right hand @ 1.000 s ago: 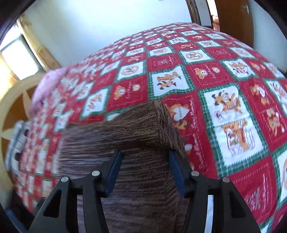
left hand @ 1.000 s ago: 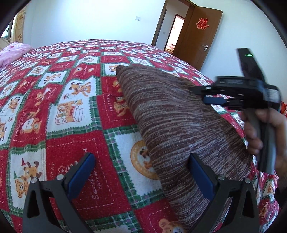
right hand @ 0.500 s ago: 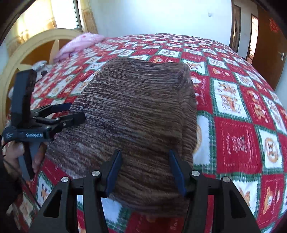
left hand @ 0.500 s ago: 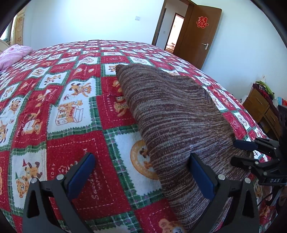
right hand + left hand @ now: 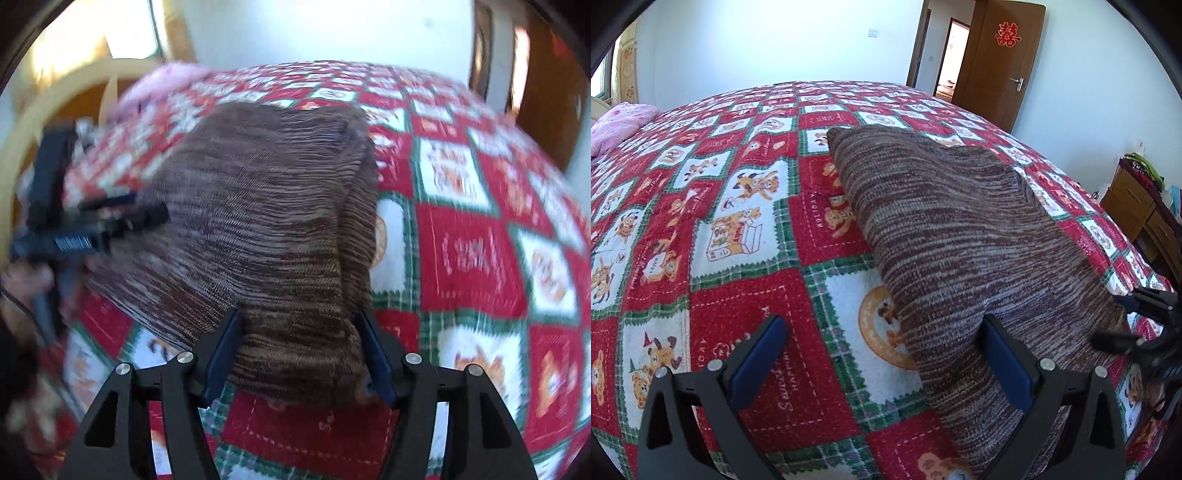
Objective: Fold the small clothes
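Note:
A brown striped knit garment (image 5: 960, 229) lies folded flat on the red patchwork bedspread (image 5: 731, 221). It also shows in the right wrist view (image 5: 266, 206), blurred. My left gripper (image 5: 882, 354) is open over the garment's near left edge, its right finger on the knit and its left finger over the bedspread. My right gripper (image 5: 299, 354) is open with its fingers either side of the garment's near end, low over it. The right gripper shows at the right edge of the left wrist view (image 5: 1145, 325). The left gripper shows at the left of the right wrist view (image 5: 92, 225).
A pink pillow (image 5: 617, 125) lies at the bed's far left by a curved wooden headboard (image 5: 55, 96). A brown door (image 5: 1001, 62) stands open at the back. A wooden dresser (image 5: 1137, 206) stands beside the bed on the right.
My right gripper has swung from the far side of the garment round to its near end and come down lower over it. My left gripper has stayed in place, open.

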The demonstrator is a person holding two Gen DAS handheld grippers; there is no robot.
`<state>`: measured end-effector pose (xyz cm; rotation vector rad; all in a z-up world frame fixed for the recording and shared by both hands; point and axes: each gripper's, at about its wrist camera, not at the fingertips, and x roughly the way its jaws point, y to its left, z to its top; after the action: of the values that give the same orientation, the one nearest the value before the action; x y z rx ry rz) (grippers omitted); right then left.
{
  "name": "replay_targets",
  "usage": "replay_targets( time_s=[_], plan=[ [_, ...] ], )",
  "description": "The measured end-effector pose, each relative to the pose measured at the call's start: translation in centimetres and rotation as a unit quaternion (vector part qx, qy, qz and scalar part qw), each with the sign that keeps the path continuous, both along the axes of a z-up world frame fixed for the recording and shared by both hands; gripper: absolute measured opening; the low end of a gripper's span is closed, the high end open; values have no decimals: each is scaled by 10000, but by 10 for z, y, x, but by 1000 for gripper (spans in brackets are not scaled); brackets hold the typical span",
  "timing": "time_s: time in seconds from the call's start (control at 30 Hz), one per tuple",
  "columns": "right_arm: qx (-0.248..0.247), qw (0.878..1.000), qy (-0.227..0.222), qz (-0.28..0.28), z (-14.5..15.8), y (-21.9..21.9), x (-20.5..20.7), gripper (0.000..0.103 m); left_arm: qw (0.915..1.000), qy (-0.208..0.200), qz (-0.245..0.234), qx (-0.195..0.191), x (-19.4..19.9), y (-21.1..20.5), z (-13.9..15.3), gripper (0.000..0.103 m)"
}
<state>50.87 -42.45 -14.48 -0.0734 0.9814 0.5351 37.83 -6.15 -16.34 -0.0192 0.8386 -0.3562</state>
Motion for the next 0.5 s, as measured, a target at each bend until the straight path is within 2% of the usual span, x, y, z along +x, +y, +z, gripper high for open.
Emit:
replay_targets(
  time_s=[0.1, 0.2, 0.3, 0.33, 0.37, 0.5],
  plan=[
    [260, 9992, -169, -258, 9, -20, 1, 65, 9999, -20, -21, 97, -1, -4, 2, 103],
    [830, 9953, -213, -459, 17, -40, 13, 66, 9999, -18, -33, 146, -1, -7, 4, 103],
    [1316, 9882, -121, -780, 22, -54, 35, 70, 10000, 90, -34, -24, 3, -6, 4, 103],
    [1475, 9849, -94, -902, 22, -57, 43, 76, 9999, 118, -48, -78, 4, -6, 5, 103],
    [1632, 9814, -39, -1016, 21, -61, 51, 83, 9998, 136, -72, -128, 5, -7, 5, 103],
    [2255, 9652, 492, -1228, 4, -65, 90, 84, 9989, 193, -181, -378, 10, -12, 5, 103]
  ],
)
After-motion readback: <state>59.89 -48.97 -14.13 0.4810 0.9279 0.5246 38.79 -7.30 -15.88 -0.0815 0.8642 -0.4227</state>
